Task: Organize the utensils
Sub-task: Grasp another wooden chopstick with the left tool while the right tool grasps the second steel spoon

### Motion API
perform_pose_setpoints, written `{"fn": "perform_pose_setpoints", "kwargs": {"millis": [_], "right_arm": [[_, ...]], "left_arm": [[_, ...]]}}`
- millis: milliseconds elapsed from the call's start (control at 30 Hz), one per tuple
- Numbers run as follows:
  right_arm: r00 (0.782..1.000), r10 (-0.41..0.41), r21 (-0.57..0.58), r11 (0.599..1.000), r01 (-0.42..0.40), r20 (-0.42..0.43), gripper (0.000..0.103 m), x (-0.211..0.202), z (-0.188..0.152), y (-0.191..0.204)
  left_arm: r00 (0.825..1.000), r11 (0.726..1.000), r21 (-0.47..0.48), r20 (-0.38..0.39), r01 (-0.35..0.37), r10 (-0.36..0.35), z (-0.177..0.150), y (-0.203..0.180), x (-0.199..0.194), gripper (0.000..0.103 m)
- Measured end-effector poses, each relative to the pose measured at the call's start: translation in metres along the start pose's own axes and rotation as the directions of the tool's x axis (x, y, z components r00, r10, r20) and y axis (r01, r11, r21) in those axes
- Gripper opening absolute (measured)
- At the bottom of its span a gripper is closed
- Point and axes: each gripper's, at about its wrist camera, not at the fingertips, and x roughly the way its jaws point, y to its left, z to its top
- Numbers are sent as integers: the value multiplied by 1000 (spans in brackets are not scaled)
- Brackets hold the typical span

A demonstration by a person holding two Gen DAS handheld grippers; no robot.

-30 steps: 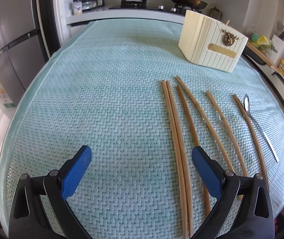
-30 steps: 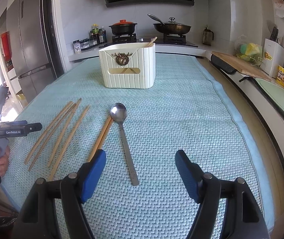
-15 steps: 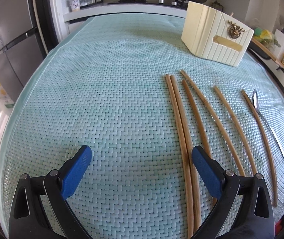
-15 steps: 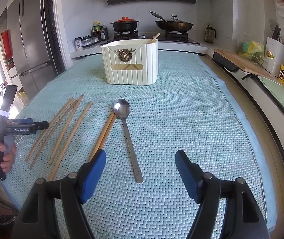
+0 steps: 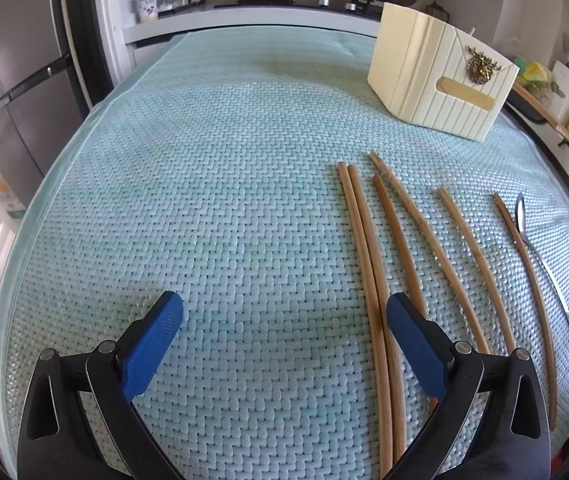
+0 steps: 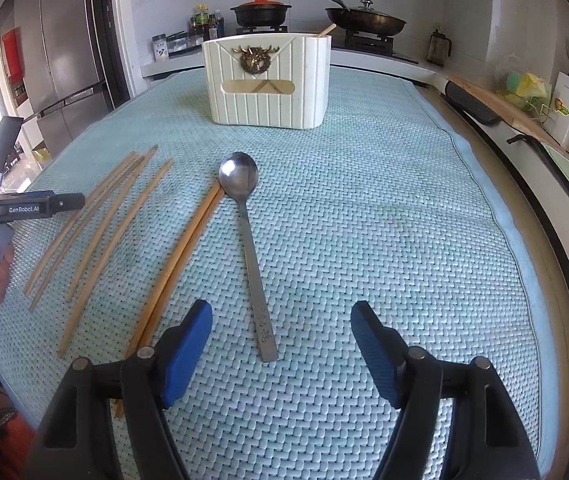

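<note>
Chopsticks (image 5: 368, 264) and spoon (image 6: 249, 240) lie loose on your mat (image 5: 204, 200), before the holder (image 6: 268, 80); your left gripper (image 5: 284, 316) and right gripper (image 6: 282, 322) hang spread, gripping nothing.

Bare mat (image 5: 212, 184) leftward; chopsticks (image 5: 368, 264), holder (image 5: 436, 80) rightward.

Near ends of the chopsticks (image 5: 368, 264) vanish under the left gripper (image 5: 284, 318) and the frame's lower edge; the holder (image 6: 268, 80) hides its contents, bar one wooden tip; the spice jars' (image 6: 188, 42) labels are too small to read
</note>
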Motion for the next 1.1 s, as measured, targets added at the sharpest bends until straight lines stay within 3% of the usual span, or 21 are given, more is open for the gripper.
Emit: {"fn": "perform_pose_setpoints", "kwargs": {"millis": [367,567,667,767,1100], "right_arm": [[999,8,-45,999,-10,-45,73,30,11,5],[999,12,-31,999,-14,-48,73,33,15,3],[999,10,-36,999,-12,-45,73,33,14,4],[999,12,-35,999,-14,-45,73,33,14,4],[999,10,-39,999,-11,-40,73,37,17,7]], "left_arm": [[999,998,60,-13,-30,31,11,-15,13,102],[997,998,-7,11,70,-70,8,-3,2,101],[999,998,-40,18,46,-46,8,6,4,101],[1000,1000,-15,11,-8,8,10,5,10,101],[1000,998,57,-7,-25,25,13,-8,18,101]]}}
